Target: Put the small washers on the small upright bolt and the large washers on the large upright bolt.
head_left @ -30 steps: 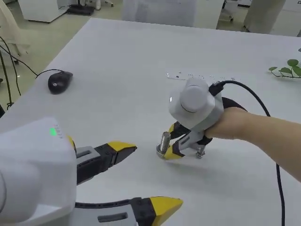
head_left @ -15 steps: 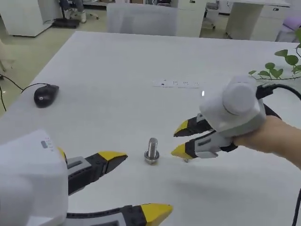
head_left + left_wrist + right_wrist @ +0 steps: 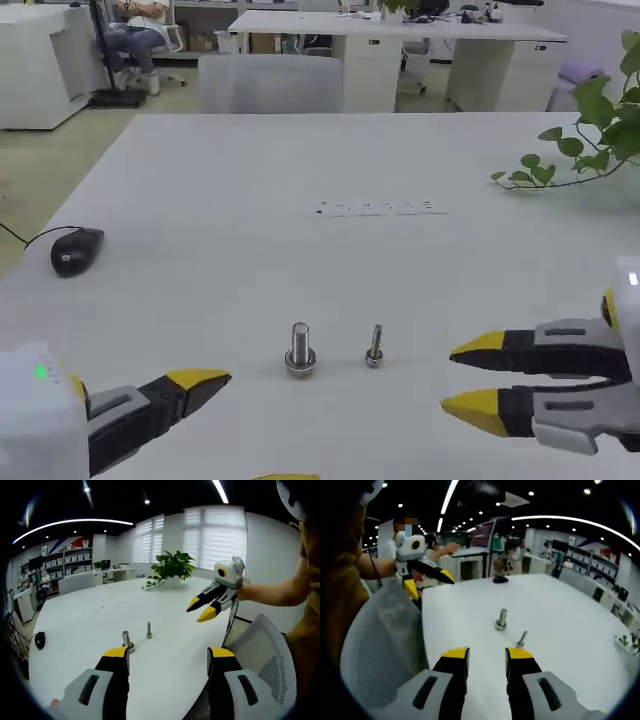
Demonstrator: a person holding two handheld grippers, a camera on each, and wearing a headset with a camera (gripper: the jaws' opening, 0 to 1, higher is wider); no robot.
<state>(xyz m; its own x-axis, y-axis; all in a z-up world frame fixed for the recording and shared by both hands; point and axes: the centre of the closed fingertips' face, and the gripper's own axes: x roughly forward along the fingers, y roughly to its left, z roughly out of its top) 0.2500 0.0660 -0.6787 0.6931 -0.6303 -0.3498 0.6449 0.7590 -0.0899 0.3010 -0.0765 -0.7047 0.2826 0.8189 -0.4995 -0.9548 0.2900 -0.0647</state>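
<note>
Two steel bolts stand upright on the white table: the large bolt [image 3: 300,350] [image 3: 126,641] [image 3: 501,619] with a ring at its base, and the thinner small bolt [image 3: 374,347] [image 3: 148,630] [image 3: 521,640] just right of it. My right gripper [image 3: 452,378] [image 3: 487,655] [image 3: 195,614] hangs open to the right of the small bolt, a short way off, with nothing between its yellow tips. My left gripper [image 3: 250,428] [image 3: 169,654] [image 3: 432,585] is open and empty at the lower left, short of the large bolt. I see no loose washers on the table.
A black mouse [image 3: 73,250] lies at the table's left edge. A white power strip [image 3: 375,208] lies beyond the bolts. A green plant [image 3: 590,130] reaches in at the far right. A grey chair [image 3: 270,85] stands behind the table, and a mesh chair back [image 3: 265,655] is near me.
My right gripper has drawn back from the bolts to the right and toward me, leaving both bolts standing. The left gripper sits lower and further left in view. The head camera has tilted up.
</note>
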